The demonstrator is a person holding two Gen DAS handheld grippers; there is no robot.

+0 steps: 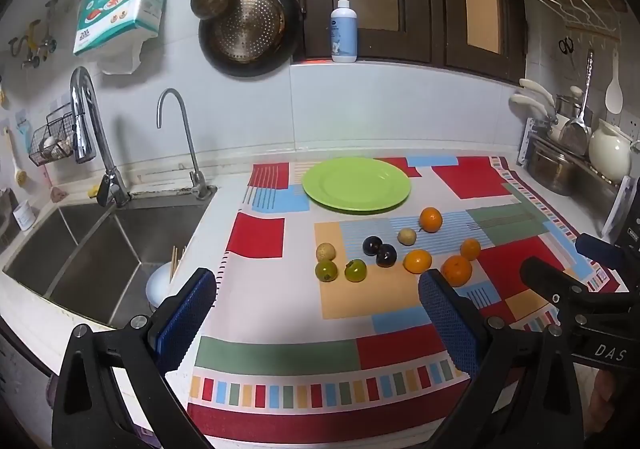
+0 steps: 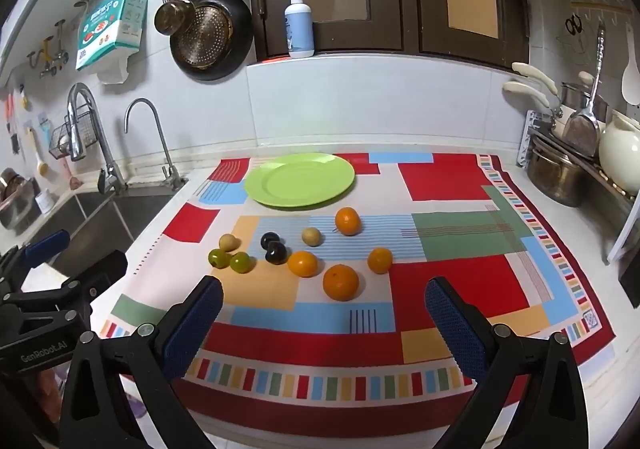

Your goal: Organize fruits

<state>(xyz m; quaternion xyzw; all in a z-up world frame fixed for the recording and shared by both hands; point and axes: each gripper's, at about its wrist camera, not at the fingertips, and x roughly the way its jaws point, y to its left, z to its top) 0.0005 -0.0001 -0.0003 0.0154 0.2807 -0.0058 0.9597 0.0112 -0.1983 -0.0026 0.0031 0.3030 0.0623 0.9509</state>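
left gripper (image 1: 316, 305): mine, jaws spread wide, holding nothing.
right gripper (image 2: 324, 309): same, wide and empty.
fruit: oranges (image 2: 341, 282), dark plums (image 2: 276, 252), green ones (image 2: 240, 262), all loose on the cloth (image 2: 460, 281).
plate (image 2: 299, 179): bare, behind the fruit.
risk: round fruit could roll if i nudge it.
room: kitchen counter, sink (image 1: 92, 249) at left.

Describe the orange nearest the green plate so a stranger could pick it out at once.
Start at the green plate at the back of the patterned cloth. Just in front of the plate's right side, on the blue-striped patch, sits one orange. It lies alone, farther back than the other three oranges, with a small tan fruit to its left.
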